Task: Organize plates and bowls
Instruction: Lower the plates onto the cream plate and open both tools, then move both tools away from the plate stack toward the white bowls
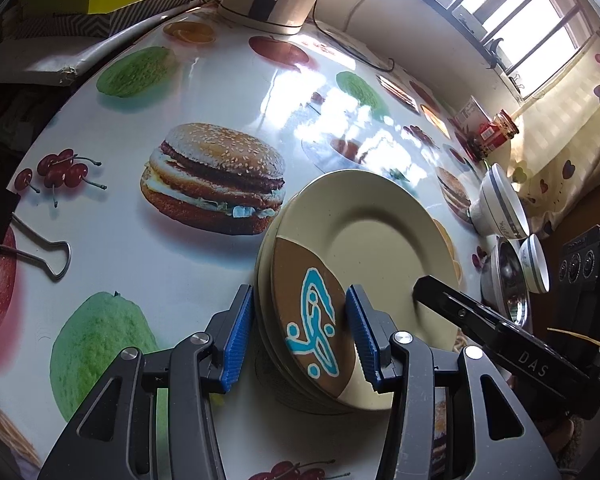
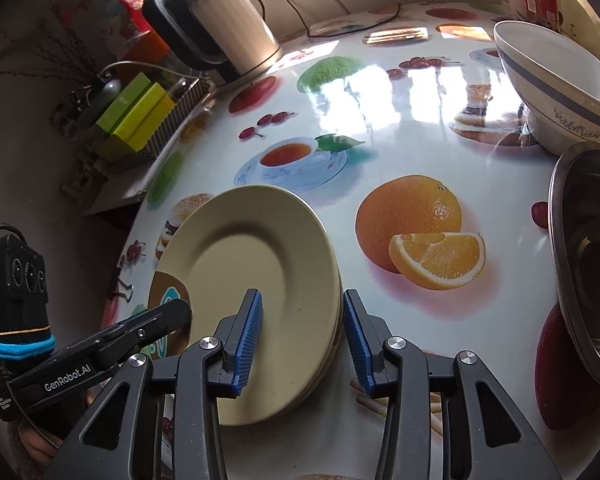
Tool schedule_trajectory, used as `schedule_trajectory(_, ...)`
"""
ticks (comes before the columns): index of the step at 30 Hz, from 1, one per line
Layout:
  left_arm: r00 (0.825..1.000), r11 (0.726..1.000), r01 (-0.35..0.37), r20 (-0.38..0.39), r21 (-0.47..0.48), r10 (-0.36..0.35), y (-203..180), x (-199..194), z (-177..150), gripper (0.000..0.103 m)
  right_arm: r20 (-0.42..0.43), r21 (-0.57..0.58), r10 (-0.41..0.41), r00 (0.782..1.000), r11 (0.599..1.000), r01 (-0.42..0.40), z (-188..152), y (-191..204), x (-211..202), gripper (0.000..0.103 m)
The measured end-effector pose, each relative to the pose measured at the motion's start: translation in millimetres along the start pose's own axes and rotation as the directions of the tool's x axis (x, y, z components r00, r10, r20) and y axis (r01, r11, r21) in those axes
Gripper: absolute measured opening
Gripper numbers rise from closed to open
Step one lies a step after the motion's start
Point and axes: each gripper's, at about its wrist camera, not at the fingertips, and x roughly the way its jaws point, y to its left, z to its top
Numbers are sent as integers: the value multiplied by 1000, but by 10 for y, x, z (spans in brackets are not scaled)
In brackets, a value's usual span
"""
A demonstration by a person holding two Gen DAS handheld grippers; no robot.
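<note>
A stack of cream plates [image 1: 380, 232] lies on the printed table; the top one has a brown patch with a blue mark [image 1: 312, 320]. My left gripper [image 1: 298, 338] is open, its blue pads straddling the stack's near rim. The stack also shows in the right wrist view [image 2: 252, 264]. My right gripper [image 2: 300, 340] is open, straddling the opposite rim. A white bowl with blue bands [image 2: 556, 84] and a steel bowl [image 2: 588, 264] stand to the right. In the left wrist view two white bowls [image 1: 500, 204] [image 1: 534, 262] and the steel bowl [image 1: 506, 280] sit beyond the plates.
An electric kettle [image 2: 228, 20] with its cord stands at the table's back. Yellow-green boxes [image 2: 140, 116] sit on a side shelf. A binder clip [image 1: 40, 252] lies on the table at left. Red jars [image 1: 496, 132] stand by the curtain.
</note>
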Motion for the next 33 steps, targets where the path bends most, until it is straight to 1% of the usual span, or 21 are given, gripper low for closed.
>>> schedule_trajectory(11, 1000, 1000, 1, -6, 10, -1, 21, 149, 326, 48, 3, 13, -17, 1000, 1000, 17, 280, -7, 141, 40)
schedule_trajectory(22, 1000, 1000, -10, -3, 21, 10, 47, 242, 580, 48, 5, 15, -16, 1000, 1000, 16, 517, -3, 268, 40)
schedule_trajectory(25, 1000, 999, -21, -1, 31, 22, 41, 254, 621, 48, 4, 16, -13, 1000, 1000, 13, 567, -6, 303, 40)
schedule_trajectory(33, 1000, 999, -21, -3, 29, 21, 21, 270, 650, 48, 8, 14, -11, 1000, 1000, 11, 624, -15, 344, 40)
